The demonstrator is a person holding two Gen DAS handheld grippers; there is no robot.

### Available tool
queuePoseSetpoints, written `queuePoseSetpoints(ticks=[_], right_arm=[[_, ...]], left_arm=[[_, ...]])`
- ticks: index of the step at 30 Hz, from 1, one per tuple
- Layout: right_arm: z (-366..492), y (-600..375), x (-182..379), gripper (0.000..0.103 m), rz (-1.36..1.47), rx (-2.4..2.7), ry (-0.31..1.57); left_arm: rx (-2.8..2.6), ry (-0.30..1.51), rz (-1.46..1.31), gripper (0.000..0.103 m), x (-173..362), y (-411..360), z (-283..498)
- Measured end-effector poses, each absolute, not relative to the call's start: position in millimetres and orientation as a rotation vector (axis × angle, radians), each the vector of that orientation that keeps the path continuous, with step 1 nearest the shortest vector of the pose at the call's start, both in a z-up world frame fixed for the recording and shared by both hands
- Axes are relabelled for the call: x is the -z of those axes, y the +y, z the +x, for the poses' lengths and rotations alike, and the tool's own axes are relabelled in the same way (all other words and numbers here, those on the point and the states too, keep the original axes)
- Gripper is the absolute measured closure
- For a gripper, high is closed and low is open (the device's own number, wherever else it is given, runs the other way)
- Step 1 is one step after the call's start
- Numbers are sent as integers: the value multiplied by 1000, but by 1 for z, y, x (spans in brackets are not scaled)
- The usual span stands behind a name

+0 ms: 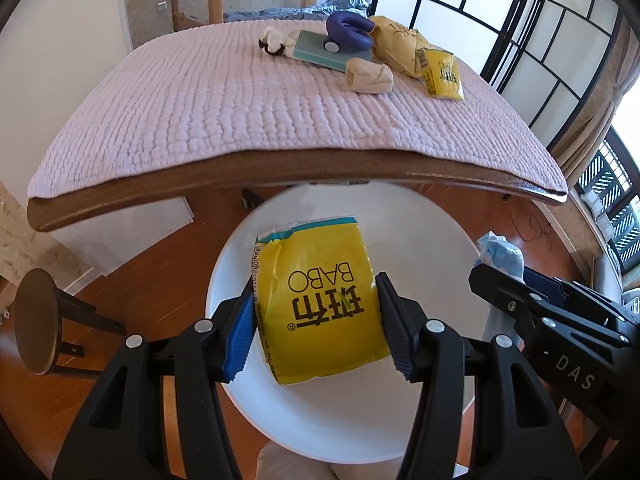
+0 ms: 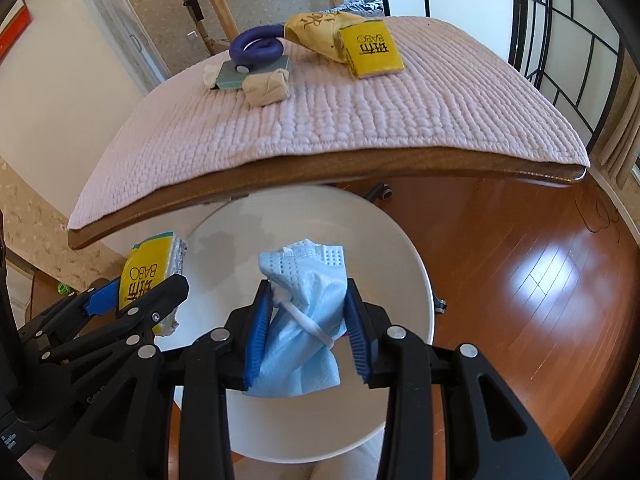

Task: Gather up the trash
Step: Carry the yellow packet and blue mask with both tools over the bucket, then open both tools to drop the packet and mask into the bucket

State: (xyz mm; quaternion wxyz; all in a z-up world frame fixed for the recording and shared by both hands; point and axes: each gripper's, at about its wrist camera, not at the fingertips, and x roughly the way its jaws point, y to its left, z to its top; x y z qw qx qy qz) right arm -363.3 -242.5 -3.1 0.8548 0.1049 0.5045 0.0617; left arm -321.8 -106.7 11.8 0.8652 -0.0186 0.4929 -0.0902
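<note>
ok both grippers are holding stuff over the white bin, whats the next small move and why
Probably open both jaws. The left gripper holds the yellow packet and the right gripper the blue mask, each over the white bin, so both should drop in.

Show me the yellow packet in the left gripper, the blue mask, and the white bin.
yellow packet (image 1: 320,304), left wrist view, printed front.
blue mask (image 2: 308,312), right wrist view, crumpled middle.
white bin (image 2: 416,280), right wrist view, right rim.
</note>
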Motion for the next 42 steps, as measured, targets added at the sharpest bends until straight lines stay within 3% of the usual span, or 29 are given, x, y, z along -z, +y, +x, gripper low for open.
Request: queuePoseSetpoints(ticks=[42], right_arm=[[-353, -240, 31, 67, 191, -186, 1125]], left_arm=[[108, 1085, -62, 46, 9, -110, -331]])
